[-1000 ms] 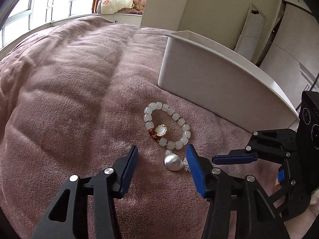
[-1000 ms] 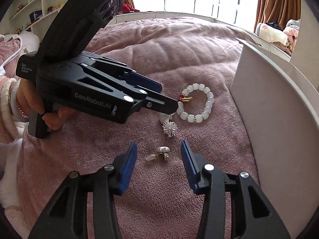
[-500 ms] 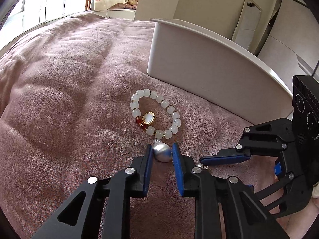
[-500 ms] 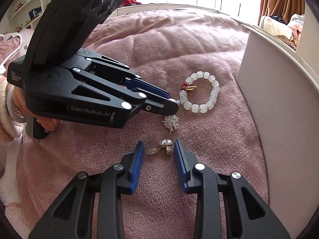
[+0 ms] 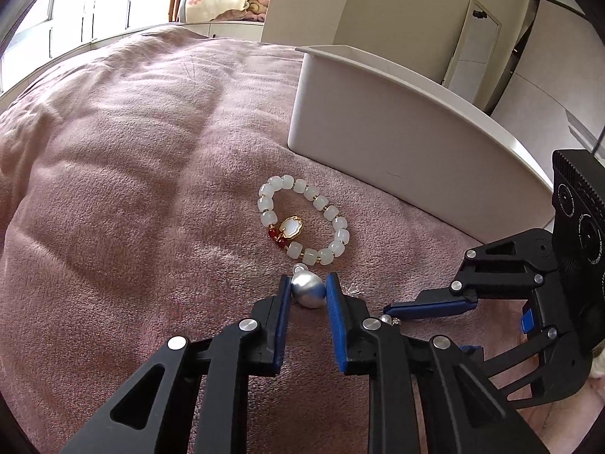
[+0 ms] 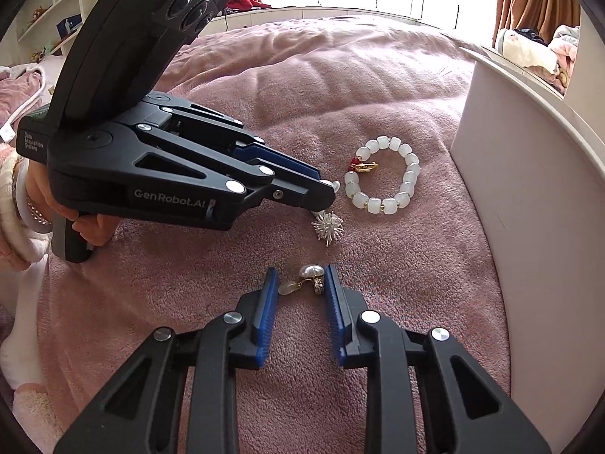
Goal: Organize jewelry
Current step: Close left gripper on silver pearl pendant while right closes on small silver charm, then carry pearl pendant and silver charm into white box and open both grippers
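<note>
Pink plush blanket (image 5: 124,196) covers the bed, and the jewelry lies on it beside a white box (image 5: 397,140).

Left gripper (image 5: 308,291) has its blue pads pressed on both sides of a silver pearl (image 5: 308,289), a narrow grip just off the blanket. Just beyond the pearl lies a bracelet (image 5: 332,223) of white beads with a gold charm and red beads, near the box wall. A spiky silver piece (image 6: 328,227) sits right at the left gripper's tip in the right wrist view; whether it is joined to the pearl cannot be told.

Right gripper (image 6: 300,283) is closing, its jaws narrow around a small earring (image 6: 311,276) with a pearl top; the right pad touches it, while the left pad looks a little apart.

A hand (image 6: 90,223) in a fluffy white sleeve holds the left gripper's handle at the left edge.
</note>
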Motion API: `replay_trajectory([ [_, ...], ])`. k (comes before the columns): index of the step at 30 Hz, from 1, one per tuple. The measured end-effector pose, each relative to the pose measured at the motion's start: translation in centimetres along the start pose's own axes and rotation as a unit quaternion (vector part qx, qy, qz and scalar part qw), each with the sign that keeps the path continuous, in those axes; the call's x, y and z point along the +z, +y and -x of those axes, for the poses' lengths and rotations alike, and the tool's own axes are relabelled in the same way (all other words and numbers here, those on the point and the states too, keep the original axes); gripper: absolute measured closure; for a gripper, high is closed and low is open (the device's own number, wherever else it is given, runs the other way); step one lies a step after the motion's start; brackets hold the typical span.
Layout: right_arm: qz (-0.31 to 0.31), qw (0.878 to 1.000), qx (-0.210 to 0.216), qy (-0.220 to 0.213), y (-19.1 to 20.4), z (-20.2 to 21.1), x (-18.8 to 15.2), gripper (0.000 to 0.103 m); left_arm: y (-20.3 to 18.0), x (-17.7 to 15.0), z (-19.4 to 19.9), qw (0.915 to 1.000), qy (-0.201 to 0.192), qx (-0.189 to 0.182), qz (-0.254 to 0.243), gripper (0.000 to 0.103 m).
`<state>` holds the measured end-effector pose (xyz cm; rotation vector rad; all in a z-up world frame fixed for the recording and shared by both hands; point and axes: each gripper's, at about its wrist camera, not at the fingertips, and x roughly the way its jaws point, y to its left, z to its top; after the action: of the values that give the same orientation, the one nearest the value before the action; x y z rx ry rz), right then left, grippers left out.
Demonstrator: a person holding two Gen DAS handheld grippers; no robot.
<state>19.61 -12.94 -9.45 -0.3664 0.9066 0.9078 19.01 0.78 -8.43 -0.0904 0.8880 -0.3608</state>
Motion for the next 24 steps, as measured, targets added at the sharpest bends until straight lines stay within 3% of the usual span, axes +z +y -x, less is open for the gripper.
replay_trajectory([
  [8,-0.020,0.999,-0.008,-0.035,-0.9,2.3,0.7,0.078,0.2,1.2,1.9,0.9997,-0.023,0.008,0.009,0.079],
  [24,-0.034,0.985,-0.036,-0.166,-1.8,11.1,3.3,0.078,-1.7,6.0,7.2,0.9956,-0.079,0.043,-0.026,0.079],
])
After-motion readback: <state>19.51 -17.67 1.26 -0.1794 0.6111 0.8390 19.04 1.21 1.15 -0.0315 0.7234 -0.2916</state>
